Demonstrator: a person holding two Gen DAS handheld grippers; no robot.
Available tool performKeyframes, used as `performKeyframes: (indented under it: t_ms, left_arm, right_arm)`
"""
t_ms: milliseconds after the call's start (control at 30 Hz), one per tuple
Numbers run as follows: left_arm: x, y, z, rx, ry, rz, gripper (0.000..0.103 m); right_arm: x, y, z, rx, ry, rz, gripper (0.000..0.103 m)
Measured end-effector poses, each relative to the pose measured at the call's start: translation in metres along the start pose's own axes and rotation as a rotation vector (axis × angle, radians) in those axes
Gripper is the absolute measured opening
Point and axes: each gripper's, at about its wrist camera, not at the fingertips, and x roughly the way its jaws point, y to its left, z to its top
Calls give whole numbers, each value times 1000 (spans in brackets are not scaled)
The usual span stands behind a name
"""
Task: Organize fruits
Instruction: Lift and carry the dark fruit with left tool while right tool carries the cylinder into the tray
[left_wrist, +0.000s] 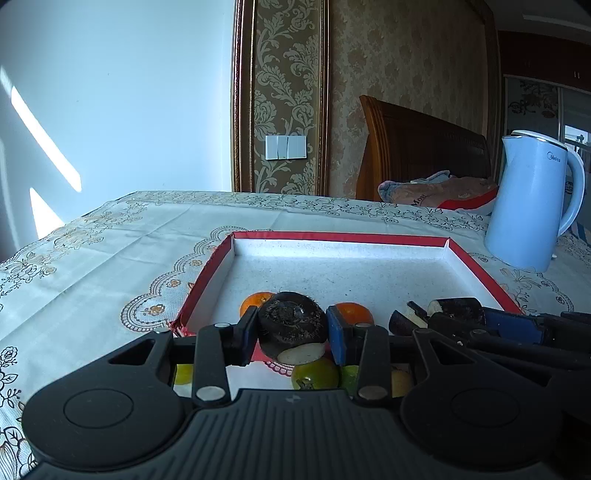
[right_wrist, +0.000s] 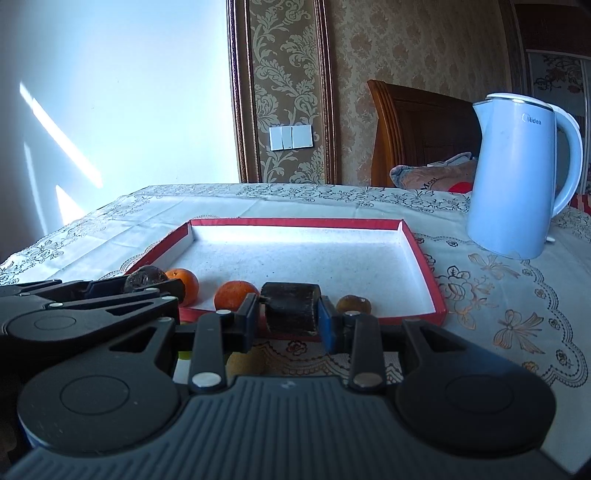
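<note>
While both grippers hover at near edge of shallow red-rimmed cardboard tray (left_wrist: 476, 264), left gripper (left_wrist: 291, 332) pinches dark rough-skinned cut fruit piece (left_wrist: 291, 325); right gripper (right_wrist: 290, 314) pinches blocky dark fruit chunk (right_wrist: 291, 308). Pieces judged light, firm; flat flanks suit pads.

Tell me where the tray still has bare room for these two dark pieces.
The tray is bare across its middle and back, up to the far rim and the kettle side. The near edge is crowded: two oranges and a brownish fruit.
</note>
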Motion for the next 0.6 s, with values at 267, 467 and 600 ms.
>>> performKeyframes:
  t_ms: [267,467,600]
  left_arm:
    - [22,-1,21,-6,5,-1,38]
    - [47,-5,36,-4,3,5,38]
    - [64,-5,44,-15,19,1,38]
  right_arm:
    - [20,-3,21,-14,-6,-8,32]
    - [42,-11,34,-7,5,-11,32]
    - [57,-13,38,-14,18,-23,32]
